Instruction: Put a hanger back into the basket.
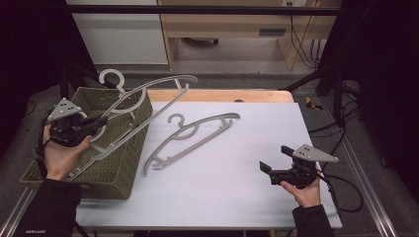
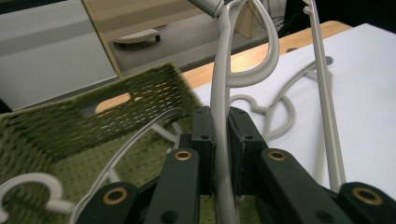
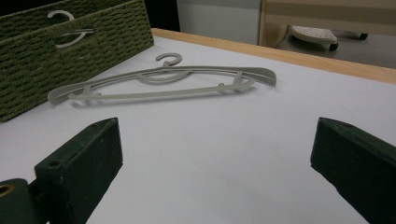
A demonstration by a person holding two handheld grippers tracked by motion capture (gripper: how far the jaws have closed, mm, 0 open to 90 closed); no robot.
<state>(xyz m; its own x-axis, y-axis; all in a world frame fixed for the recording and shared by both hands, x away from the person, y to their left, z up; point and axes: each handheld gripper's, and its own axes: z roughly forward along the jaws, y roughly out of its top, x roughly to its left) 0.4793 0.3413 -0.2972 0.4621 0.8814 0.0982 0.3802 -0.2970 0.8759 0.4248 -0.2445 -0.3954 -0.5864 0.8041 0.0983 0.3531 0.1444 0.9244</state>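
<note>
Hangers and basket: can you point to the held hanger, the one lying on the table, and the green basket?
held hanger [image 1: 163, 106], high view, on its long bar.
lying hanger [image 1: 197, 131], high view, on its arm.
green basket [image 1: 116, 180], high view, on its front wall.

Black grippers [image 1: 274, 159] with brass-ringed screws, grey triangular plates, seemingly dark sleeves [image 1: 49, 205]

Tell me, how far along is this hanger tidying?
Looks about midway. At least one hanger already lies inside the green basket. The left gripper is clamped on a second grey hanger, holding it tilted above the basket. A third hanger lies on the white table, and the right gripper waits open near it.
</note>
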